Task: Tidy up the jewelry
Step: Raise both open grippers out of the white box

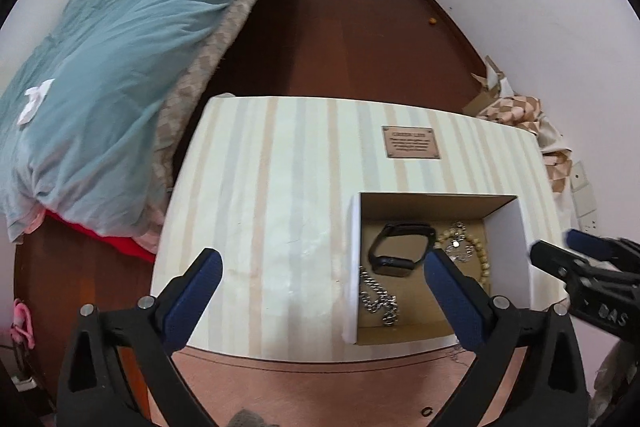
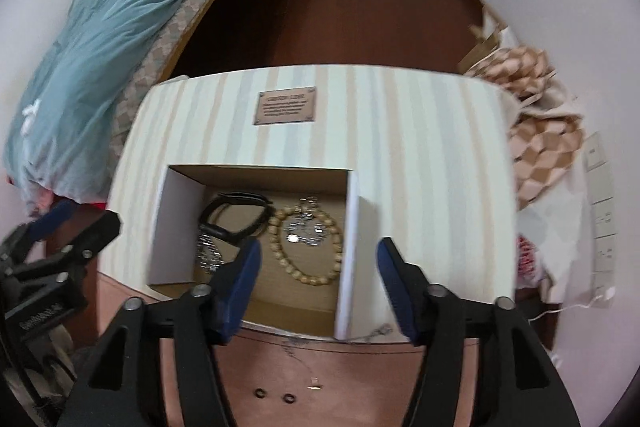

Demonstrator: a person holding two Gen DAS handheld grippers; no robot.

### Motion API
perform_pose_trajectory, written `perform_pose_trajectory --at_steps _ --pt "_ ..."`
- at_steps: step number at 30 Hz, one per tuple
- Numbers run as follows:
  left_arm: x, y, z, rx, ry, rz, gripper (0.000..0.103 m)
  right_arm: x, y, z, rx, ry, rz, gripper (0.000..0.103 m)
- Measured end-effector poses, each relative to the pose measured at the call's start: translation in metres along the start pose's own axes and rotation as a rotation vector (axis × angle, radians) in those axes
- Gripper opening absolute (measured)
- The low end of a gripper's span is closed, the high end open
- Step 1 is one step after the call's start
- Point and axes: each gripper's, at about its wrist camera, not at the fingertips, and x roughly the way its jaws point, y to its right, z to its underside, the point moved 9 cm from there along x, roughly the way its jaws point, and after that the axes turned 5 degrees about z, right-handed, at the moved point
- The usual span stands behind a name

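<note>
An open cardboard box stands on the striped table. In it lie a black smart band, a silver chain, a beige bead bracelet and a small silver pendant piece. My left gripper is open and empty, above the table left of the box. My right gripper is open and empty, over the box's near right side. It also shows in the left wrist view.
The striped table top carries a brown plaque. A bed with a blue duvet stands to the left. Checkered fabric and cardboard lie to the right. Small dark rings lie on the pink surface near me.
</note>
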Motion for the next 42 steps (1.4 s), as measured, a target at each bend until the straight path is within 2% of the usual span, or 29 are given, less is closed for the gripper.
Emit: perform_pose_trajectory --at_steps 2,3,10,22,31,42 --pt "-0.001 -0.002 0.006 0.006 0.014 -0.027 0.103 -0.003 0.003 0.005 -0.003 0.020 0.038 0.096" --pt "-0.002 -0.001 0.010 0.010 0.017 -0.036 0.103 -0.004 0.004 0.011 -0.005 0.030 0.068 0.100" --pt "-0.002 0.007 0.029 0.029 0.013 -0.050 0.103 -0.003 0.009 0.030 0.015 0.050 0.129 0.101" --pt "-0.029 0.021 0.042 0.043 0.063 -0.060 0.103 -0.027 0.020 0.044 0.071 0.097 0.134 0.102" --pt "-0.069 0.032 0.053 0.037 0.128 -0.057 0.103 -0.087 0.024 0.060 0.077 0.217 0.171 0.102" --pt "-0.136 0.049 0.074 0.056 0.215 -0.019 0.103 -0.154 0.023 0.088 0.080 0.320 0.161 0.102"
